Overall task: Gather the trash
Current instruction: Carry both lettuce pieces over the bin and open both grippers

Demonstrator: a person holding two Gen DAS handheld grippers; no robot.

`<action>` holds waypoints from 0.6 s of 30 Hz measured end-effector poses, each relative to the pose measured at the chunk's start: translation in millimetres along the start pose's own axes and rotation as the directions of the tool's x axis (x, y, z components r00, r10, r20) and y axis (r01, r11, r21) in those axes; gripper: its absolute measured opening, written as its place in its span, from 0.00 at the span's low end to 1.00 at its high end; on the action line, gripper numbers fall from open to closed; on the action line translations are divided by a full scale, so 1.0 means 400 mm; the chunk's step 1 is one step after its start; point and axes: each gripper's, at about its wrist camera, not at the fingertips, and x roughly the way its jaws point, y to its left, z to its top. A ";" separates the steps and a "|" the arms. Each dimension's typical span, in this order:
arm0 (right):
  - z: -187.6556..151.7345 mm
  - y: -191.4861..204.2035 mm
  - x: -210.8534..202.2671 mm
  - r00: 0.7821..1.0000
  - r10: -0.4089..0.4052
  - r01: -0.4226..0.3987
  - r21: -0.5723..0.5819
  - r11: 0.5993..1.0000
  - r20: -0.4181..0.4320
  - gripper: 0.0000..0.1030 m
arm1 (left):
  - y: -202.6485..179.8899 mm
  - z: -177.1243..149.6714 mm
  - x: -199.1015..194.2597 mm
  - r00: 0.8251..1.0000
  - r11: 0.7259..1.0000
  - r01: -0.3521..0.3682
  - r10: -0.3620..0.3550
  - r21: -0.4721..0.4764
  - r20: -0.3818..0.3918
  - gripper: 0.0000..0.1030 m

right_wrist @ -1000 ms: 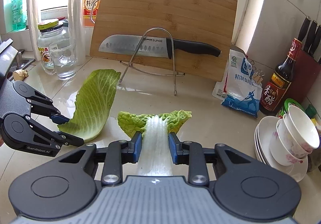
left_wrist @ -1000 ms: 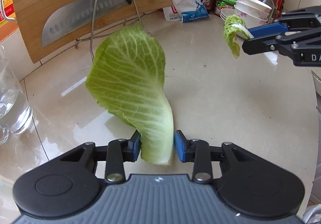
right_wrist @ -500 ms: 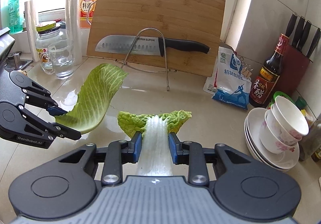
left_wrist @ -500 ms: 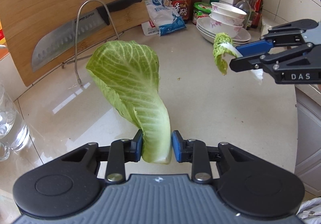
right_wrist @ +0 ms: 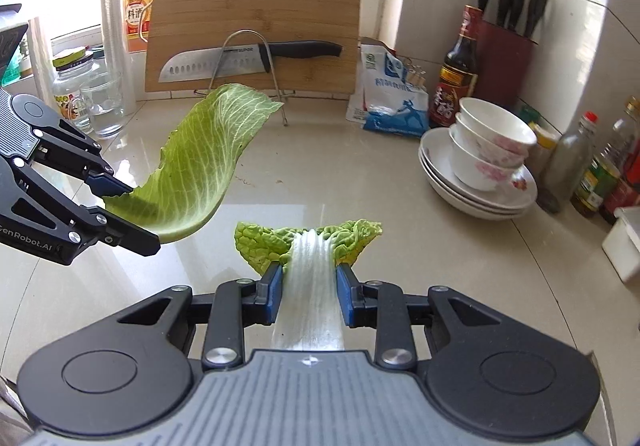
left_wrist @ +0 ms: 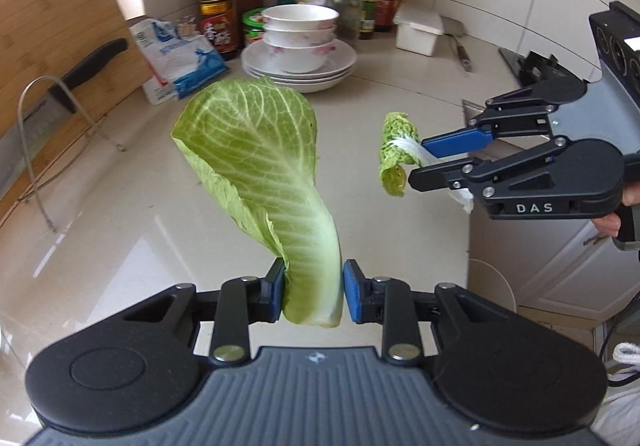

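Observation:
A large green cabbage leaf (left_wrist: 260, 150) stands up from my left gripper (left_wrist: 314, 294), whose blue pads are shut on its pale stem, above the counter. My right gripper (right_wrist: 308, 286) is shut on the white stalk of a smaller, crinkled cabbage piece (right_wrist: 310, 246), also held off the counter. In the left wrist view the right gripper (left_wrist: 424, 162) hangs to the right with that small piece (left_wrist: 394, 154) drooping from it. In the right wrist view the left gripper (right_wrist: 128, 214) sits at the left, with the big leaf (right_wrist: 200, 166) arching up.
Stacked bowls on plates (right_wrist: 480, 166) stand at the right, with bottles behind. A cutting board (right_wrist: 256, 6) with a knife (right_wrist: 224, 64) on a wire rack leans at the back, beside a blue-white bag (right_wrist: 392, 94). A glass (right_wrist: 102, 106) is at the left. White cabinet fronts (left_wrist: 560, 266) drop below the counter edge.
Both grippers have carried their leaves to the right along the counter, toward its edge. The big leaf has risen a little and the left gripper has rolled.

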 end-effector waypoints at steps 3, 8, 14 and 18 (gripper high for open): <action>-0.060 -0.022 -0.048 0.999 -0.041 0.041 0.057 0.998 -0.010 0.32 | -0.070 0.014 0.017 0.998 0.997 0.059 -0.059 0.057 -0.009 0.28; -0.163 -0.062 -0.130 0.993 -0.117 0.120 0.151 0.981 -0.032 0.32 | -0.202 0.034 0.042 0.986 0.975 0.165 -0.163 0.150 -0.027 0.28; -0.299 -0.121 -0.206 0.976 -0.205 0.219 0.270 0.938 -0.080 0.32 | -0.354 0.044 0.074 0.965 0.934 0.264 -0.256 0.242 -0.064 0.28; -0.399 -0.162 -0.221 0.962 -0.237 0.269 0.348 0.898 -0.133 0.32 | -0.430 0.053 0.105 0.950 0.911 0.314 -0.298 0.269 -0.097 0.28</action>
